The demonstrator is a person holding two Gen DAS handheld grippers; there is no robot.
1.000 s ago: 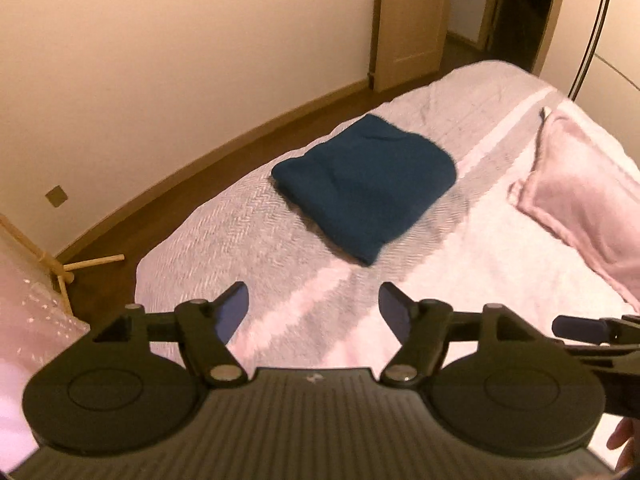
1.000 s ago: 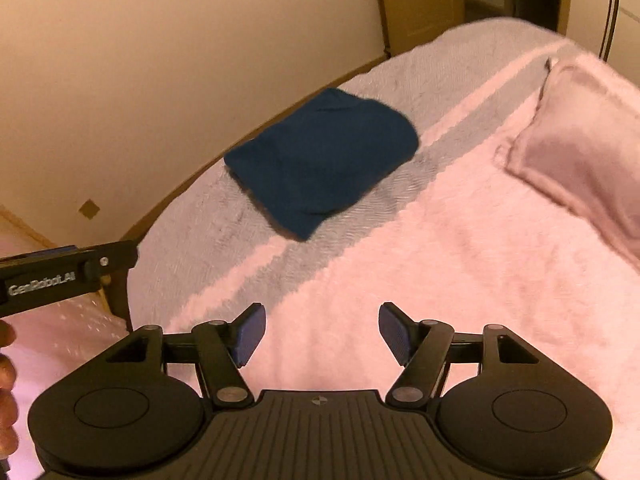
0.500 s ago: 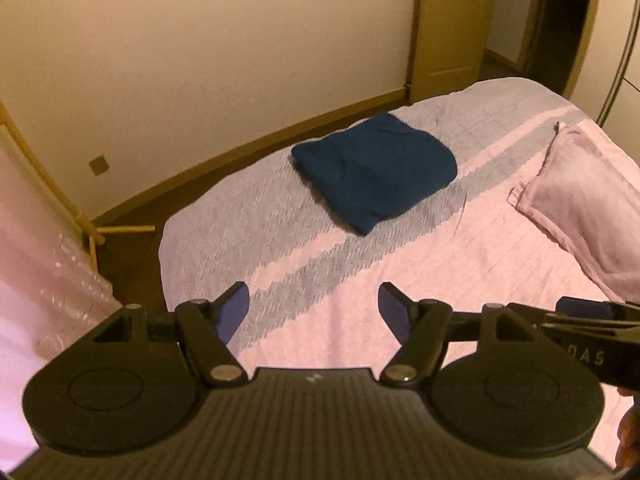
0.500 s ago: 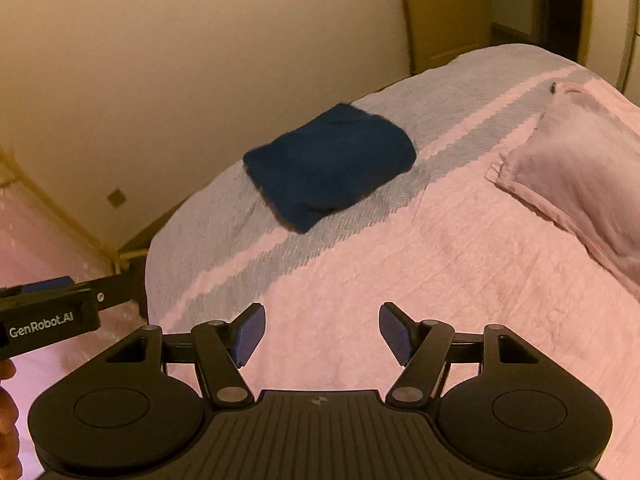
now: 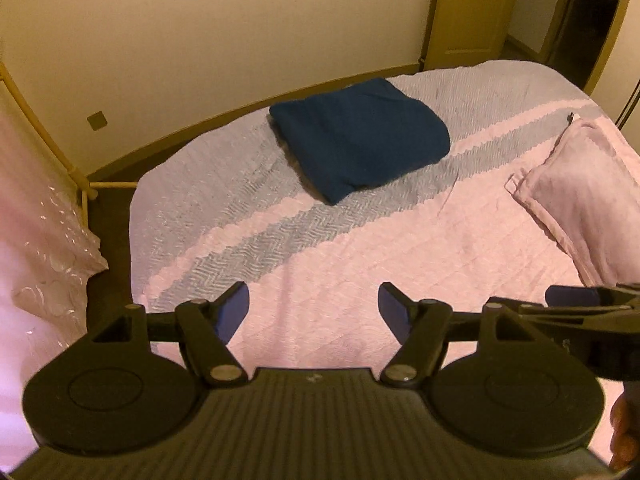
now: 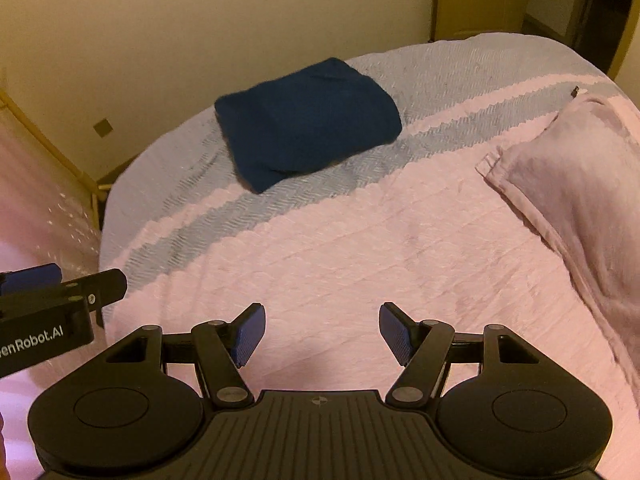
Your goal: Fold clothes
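Now both the left gripper [image 5: 313, 307] and right gripper [image 6: 321, 330] have drawn back from the folded blue garment [image 5: 360, 138] lying across the bed [image 5: 328, 264], jaws wide and empty, so folding looks finished.

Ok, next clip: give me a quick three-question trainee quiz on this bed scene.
1. True or false: the navy garment lies folded on the bedspread.
2. What does the left gripper hold? A) the garment B) the pillow C) nothing
3. Fill in: in the right wrist view, the pink pillow lies to the ___ of the garment.

Key: 1 true; 2 C, open like the right gripper; 3 right.
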